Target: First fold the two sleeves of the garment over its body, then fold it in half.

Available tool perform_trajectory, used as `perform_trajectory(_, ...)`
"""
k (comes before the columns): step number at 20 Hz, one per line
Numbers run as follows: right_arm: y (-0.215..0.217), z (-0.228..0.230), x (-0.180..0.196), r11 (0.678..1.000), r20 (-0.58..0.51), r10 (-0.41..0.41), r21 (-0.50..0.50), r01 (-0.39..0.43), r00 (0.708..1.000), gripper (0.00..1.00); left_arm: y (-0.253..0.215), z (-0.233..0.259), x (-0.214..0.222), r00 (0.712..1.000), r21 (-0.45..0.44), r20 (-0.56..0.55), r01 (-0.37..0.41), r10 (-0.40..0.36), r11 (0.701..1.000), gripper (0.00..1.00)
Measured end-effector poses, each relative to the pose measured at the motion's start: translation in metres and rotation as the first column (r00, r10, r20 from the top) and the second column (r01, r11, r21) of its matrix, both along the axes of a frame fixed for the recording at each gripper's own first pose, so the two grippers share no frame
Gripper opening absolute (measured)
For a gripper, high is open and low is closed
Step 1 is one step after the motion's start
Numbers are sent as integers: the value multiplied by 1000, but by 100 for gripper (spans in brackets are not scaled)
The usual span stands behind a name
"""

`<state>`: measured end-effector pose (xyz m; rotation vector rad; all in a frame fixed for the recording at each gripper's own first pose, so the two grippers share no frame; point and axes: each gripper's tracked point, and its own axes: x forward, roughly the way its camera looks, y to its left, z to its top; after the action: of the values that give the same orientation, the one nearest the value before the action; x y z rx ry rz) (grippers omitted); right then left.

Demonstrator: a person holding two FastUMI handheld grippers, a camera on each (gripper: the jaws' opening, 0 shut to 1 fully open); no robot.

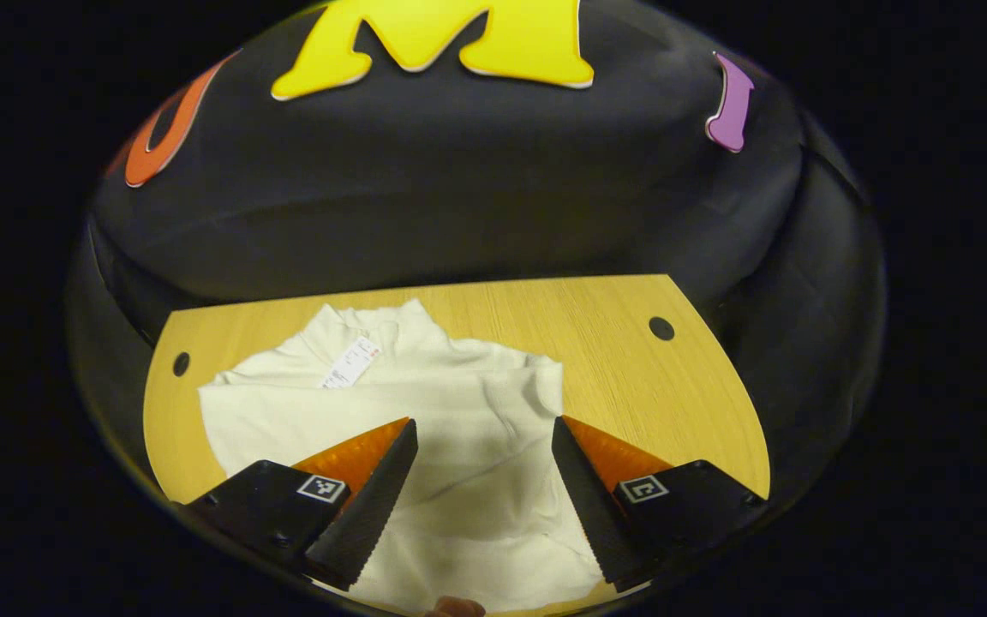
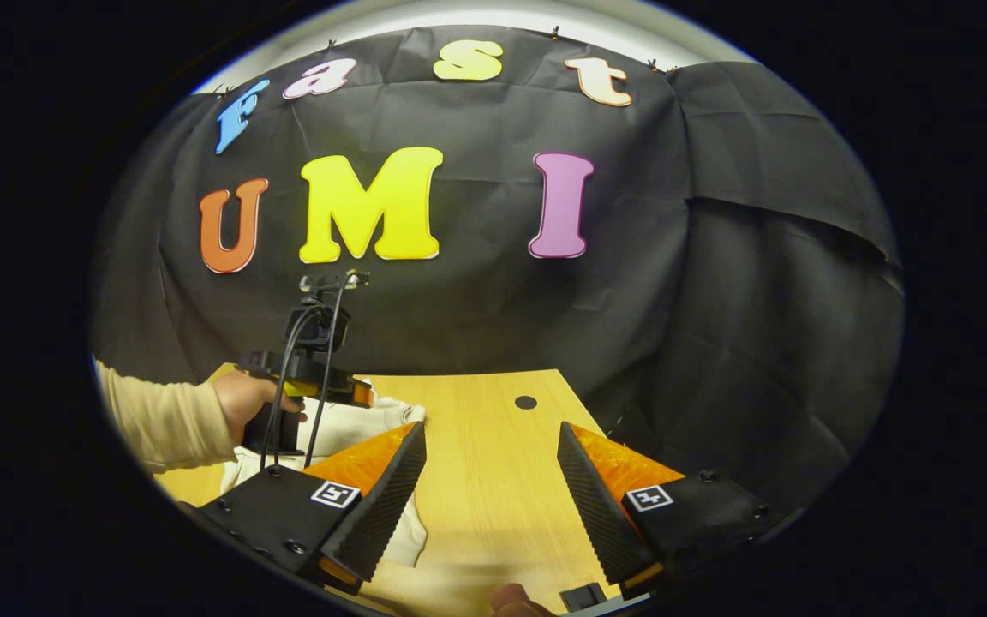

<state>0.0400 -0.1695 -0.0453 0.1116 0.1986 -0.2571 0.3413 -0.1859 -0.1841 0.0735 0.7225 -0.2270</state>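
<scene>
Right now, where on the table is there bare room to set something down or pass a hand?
The light wooden table is bare to the right of the white garment, out to the round hole and the black cloth wall. The right gripper hangs open over that stretch. The left part is crowded: garment, left gripper, the hand holding it.

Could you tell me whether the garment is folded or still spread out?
Partly folded: the garment forms a compact block with no sleeves sticking out.
</scene>
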Motion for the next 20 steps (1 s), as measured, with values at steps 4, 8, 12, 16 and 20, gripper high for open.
perform_trajectory(4,23,4,7,999,21,37,-9,-37,999,97,44,55,-24,983,-32,179,-35,40,999,100)
perform_trajectory(8,51,7,19,997,45,79,-19,-78,996,97,92,96,-61,947,-51,313,-58,72,997,99)
perform_trajectory(12,83,0,30,991,36,130,-42,-129,991,96,154,105,-104,916,-34,385,-109,114,993,99)
perform_trajectory(16,110,-19,44,983,-4,173,-65,-173,985,97,210,76,-141,917,16,364,-183,165,983,99)
perform_trajectory(20,124,-55,57,982,-79,181,-38,-185,980,97,259,35,-167,924,20,290,-264,248,964,99)
